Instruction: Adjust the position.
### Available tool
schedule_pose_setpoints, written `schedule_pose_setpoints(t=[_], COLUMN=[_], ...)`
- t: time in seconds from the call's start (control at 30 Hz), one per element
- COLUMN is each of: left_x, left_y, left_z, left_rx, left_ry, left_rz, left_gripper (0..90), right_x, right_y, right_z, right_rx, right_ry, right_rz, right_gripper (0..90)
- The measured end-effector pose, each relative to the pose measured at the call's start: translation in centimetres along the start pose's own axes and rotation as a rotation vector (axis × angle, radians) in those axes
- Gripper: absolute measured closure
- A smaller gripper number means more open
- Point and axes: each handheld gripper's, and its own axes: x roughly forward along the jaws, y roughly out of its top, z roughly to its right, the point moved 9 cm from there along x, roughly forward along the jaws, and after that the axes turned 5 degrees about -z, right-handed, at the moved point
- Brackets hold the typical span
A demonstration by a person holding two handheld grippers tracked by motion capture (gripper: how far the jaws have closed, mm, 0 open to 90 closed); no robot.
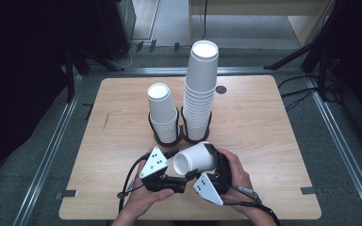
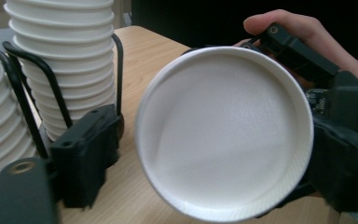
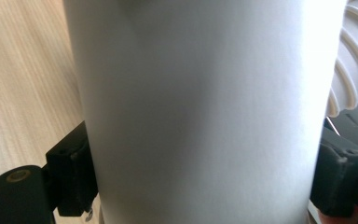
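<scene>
The right gripper [image 1: 206, 162] is clamped on a white paper cup [image 1: 195, 158] lying sideways between its jaws, mouth toward the released left gripper [image 1: 178, 181], not yet on either cup stack [image 1: 162, 114].

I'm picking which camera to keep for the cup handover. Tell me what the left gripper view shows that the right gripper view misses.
Left gripper view alone: the held cup's open mouth and inside, the person's fingers behind the right gripper, and the black wire holder around the stacks.

Right gripper view alone: the cup's plain side wall clamped between that gripper's black jaws.

Both: the white cup, the wooden table, and ribbed rims of stacked cups.
</scene>
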Motion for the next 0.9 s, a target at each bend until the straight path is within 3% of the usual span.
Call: schedule_pose_setpoints(t=[0.47,0.6,0.77,0.9], left_x=[0.28,0.33,0.32,0.24], left_y=[-0.07,-0.06,-0.06,-0.08], left_z=[0.37,0.36,0.17,0.45], left_rx=[-0.006,-0.022,-0.029,-0.011], left_ry=[0.0,-0.015,0.001,-0.006], left_rz=[-0.019,-0.018,-0.02,-0.022], left_gripper=[13.1,13.7,10.8,13.8], right_x=[-0.4,-0.46,-0.46,-0.54], right_y=[0.78,0.78,0.74,0.82], right_z=[-0.38,-0.25,-0.23,-0.31], right_rx=[-0.057,-0.063,-0.067,-0.062], right_ry=[0.013,0.01,0.012,0.015], right_rz=[0.002,0.003,0.007,0.011], right_gripper=[13.4,13.3,13.3,13.3])
